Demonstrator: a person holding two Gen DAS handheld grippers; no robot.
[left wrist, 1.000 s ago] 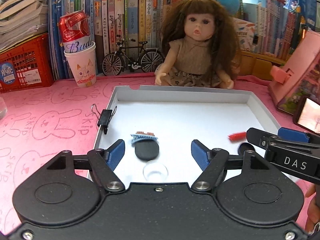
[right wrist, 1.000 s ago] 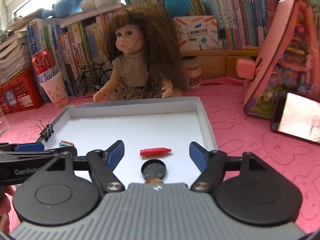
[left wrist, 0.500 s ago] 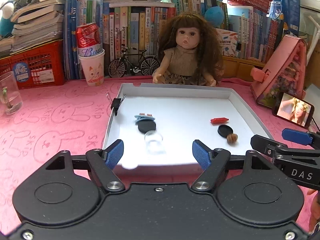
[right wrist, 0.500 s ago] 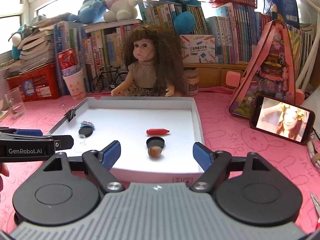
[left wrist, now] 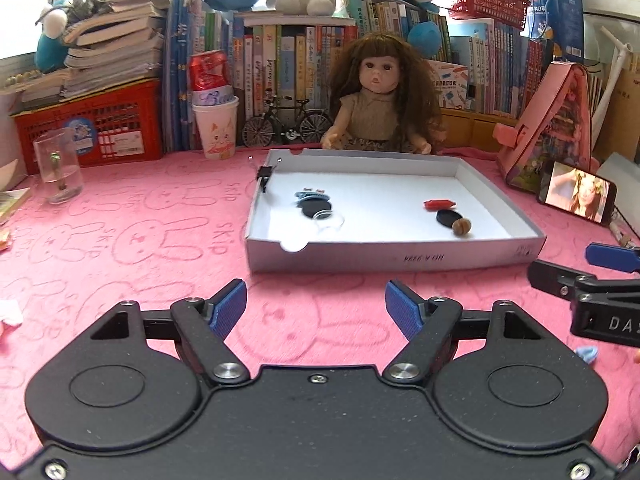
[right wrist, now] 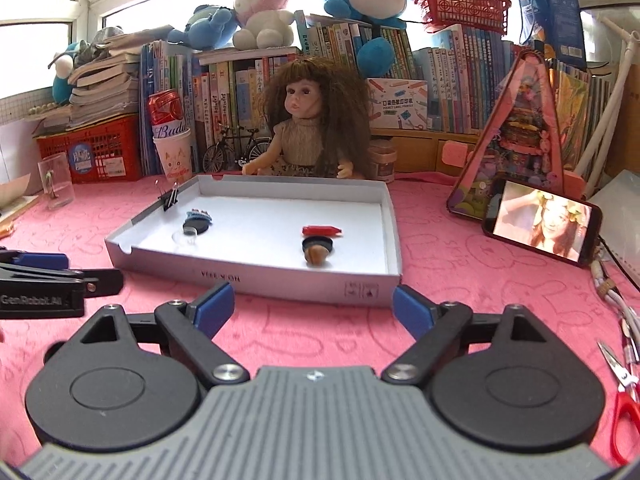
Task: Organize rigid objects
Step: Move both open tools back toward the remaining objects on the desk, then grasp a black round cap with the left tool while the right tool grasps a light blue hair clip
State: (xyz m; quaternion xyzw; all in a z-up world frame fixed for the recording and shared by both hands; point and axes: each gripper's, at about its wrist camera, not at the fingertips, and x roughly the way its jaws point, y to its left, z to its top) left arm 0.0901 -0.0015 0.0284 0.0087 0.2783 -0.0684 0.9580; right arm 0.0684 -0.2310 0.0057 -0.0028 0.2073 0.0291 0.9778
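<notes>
The left gripper [left wrist: 316, 308] stood open and empty over the pink cloth [left wrist: 132, 240]; the right gripper [right wrist: 313, 306] — its jaws having just been opening — held nothing. Both faced the shallow white cardboard tray [right wrist: 256, 278], near its front edge. Inside lay a red capsule-shaped piece [right wrist: 321, 231], black discs and a brown nut [right wrist: 316, 255] — well apart from either gripper.

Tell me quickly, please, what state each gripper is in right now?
Left gripper: open, holding nothing.
Right gripper: open, holding nothing; it has just been opening wider.
</notes>
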